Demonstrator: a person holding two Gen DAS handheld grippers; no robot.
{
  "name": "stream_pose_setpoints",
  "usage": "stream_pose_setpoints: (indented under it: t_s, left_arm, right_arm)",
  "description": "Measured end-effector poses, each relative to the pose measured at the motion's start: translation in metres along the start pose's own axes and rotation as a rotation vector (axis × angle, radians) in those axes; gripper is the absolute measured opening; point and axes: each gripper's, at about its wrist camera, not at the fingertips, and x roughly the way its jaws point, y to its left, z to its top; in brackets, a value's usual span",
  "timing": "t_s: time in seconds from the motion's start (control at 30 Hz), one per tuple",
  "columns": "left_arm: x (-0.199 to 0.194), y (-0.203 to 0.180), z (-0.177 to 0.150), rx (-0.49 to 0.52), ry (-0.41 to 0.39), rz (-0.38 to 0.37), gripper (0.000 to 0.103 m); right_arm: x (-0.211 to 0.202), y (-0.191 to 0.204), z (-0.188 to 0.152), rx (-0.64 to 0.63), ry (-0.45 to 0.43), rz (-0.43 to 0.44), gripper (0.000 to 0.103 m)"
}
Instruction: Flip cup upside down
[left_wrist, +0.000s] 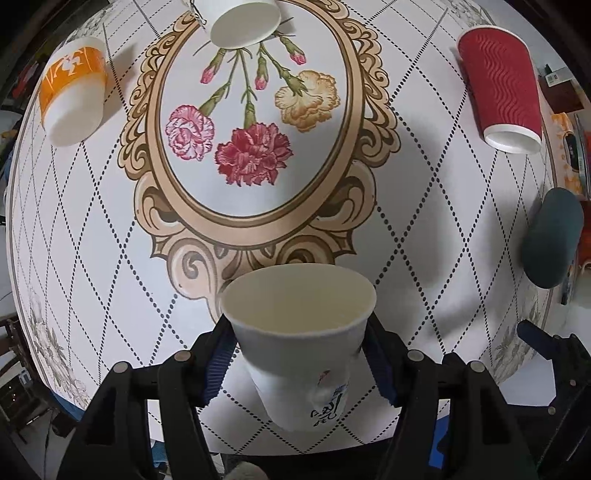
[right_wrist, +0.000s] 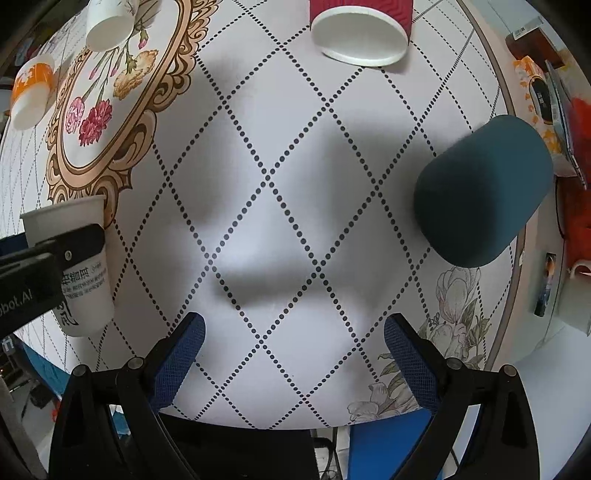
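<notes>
A white paper cup (left_wrist: 299, 332) with black lettering stands upright, mouth up, near the front edge of the table. My left gripper (left_wrist: 299, 354) is shut on it, blue pads pressed on both sides of the wall. The same cup (right_wrist: 79, 266) shows at the left of the right wrist view, with the left gripper's black finger across it. My right gripper (right_wrist: 293, 354) is open and empty above the bare tablecloth at the table's front edge, to the right of the cup.
Other cups stand upside down on the round table (left_wrist: 424, 184): an orange-patterned one (left_wrist: 72, 92) far left, a white one (left_wrist: 242, 22) at the back, a red ribbed one (left_wrist: 498, 88) far right, a dark teal one (right_wrist: 484, 192) at the right edge. Clutter lies beyond the right rim.
</notes>
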Motion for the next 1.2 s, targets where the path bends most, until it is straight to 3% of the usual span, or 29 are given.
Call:
stream_pose_setpoints:
  t_s: [0.03, 0.13, 0.17, 0.47, 0.7, 0.87, 1.03, 1.2]
  left_arm:
    - [0.0, -0.001, 0.0, 0.002, -0.001, 0.003, 0.064]
    - [0.001, 0.0, -0.001, 0.004, -0.003, -0.002, 0.084]
    - [0.0, 0.0, -0.001, 0.002, -0.006, -0.007, 0.086]
    - [-0.03, 0.006, -0.002, -0.032, -0.064, -0.033, 0.086]
    - [-0.075, 0.047, -0.021, -0.15, -0.166, 0.022, 0.086]
    - [-0.067, 0.09, -0.043, -0.235, -0.164, 0.061, 0.086]
    - [-0.055, 0.125, -0.07, -0.289, -0.141, 0.082, 0.086]
    - [-0.047, 0.14, -0.084, -0.312, -0.137, 0.083, 0.086]
  right_arm:
    - [-0.002, 0.0, 0.002, 0.002, -0.001, 0.0, 0.099]
    - [-0.011, -0.008, 0.005, 0.007, -0.003, 0.003, 0.099]
    - [-0.014, -0.01, 0.007, 0.007, -0.004, 0.003, 0.099]
    - [-0.033, -0.023, -0.004, 0.03, -0.023, 0.039, 0.099]
    - [-0.067, -0.007, -0.005, 0.035, -0.077, 0.232, 0.099]
    - [-0.07, 0.024, 0.001, 0.002, -0.078, 0.335, 0.097]
    - [-0.073, 0.057, 0.003, -0.061, -0.078, 0.315, 0.092]
    - [-0.074, 0.065, -0.004, -0.109, -0.068, 0.282, 0.092]
